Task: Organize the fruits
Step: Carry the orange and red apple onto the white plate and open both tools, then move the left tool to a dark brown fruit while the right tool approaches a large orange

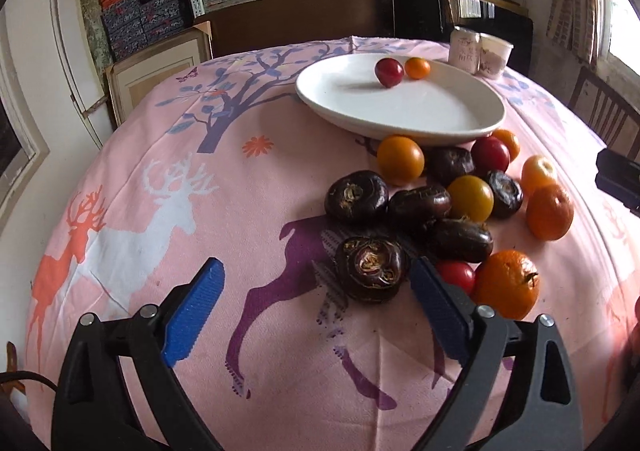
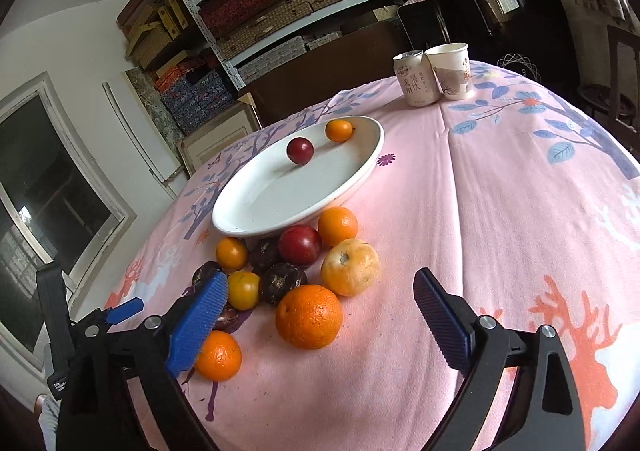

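A white oval plate holds a red plum and a small orange fruit. In front of it lies a pile of oranges, yellow fruits, red plums and dark water chestnuts. My left gripper is open and empty, its right finger beside the nearest chestnut. My right gripper is open and empty, above a big orange. The left gripper shows at the right wrist view's left edge.
A drink can and a paper cup stand at the table's far side. A pink deer-print cloth covers the table. Shelves with boxes stand behind. A chair is at the right.
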Demonstrator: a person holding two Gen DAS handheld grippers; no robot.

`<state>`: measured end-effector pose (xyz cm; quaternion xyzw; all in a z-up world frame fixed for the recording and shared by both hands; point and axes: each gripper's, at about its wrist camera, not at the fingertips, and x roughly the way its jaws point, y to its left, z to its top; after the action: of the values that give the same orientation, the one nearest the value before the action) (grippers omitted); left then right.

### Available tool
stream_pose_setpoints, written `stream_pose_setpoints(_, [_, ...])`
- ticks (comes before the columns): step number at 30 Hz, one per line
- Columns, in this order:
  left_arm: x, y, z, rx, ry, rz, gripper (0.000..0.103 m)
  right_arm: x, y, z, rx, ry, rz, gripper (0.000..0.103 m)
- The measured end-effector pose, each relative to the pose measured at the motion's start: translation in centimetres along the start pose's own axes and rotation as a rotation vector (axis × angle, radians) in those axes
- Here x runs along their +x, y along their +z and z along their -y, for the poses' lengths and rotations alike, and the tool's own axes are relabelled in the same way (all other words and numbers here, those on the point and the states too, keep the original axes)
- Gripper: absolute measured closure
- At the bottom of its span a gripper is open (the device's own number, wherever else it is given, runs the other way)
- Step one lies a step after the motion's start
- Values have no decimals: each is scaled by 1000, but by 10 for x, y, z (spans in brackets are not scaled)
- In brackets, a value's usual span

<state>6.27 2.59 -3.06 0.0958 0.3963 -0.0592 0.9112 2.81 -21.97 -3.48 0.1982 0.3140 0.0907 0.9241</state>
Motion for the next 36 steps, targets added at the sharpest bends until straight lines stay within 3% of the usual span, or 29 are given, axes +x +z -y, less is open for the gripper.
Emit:
stream_pose_setpoints(6, [14,4,1,31,32,-43,7,5,-2,3,7,-12,-33,8])
stream_pose_setpoints(9, [19,6,-16,-16,120,-49,7,5,-3,3,8,-7,-34,8])
stream_pose_setpoints(12, [20,4,-31,-85,77,-64,7,6,-5,-1,-12,-3,-40,8])
stream_pose_setpoints(18, [26,4,-13,0,83,-84,7,15,-13,-12,-79,-40,-89,8])
stream_pose_setpoints(20, [27,5,-15,-6,84,-88,5,17,-13,-11,-71,-59,-100,13])
stream_pose_setpoints(22, [29,5,-19,-35,60,-103,4,22,-15,-13,-85,-61,-125,28])
stream_pose_setpoints(28, [38,2,-34,-143,-27,-140,4,32,-20,-26,-161,-68,-172,51])
stream_pose_setpoints(33, [35,3,-27,-137,-23,-130,4,36,-24,-38,-227,-83,-185,57])
stream_pose_setpoints(34, [33,4,-23,-125,-34,-120,10,36,-24,-39,-232,-87,-184,57])
stream_pose_setpoints(36, [29,5,-15,-87,-51,-99,32,35,-23,-36,-219,-78,-186,57])
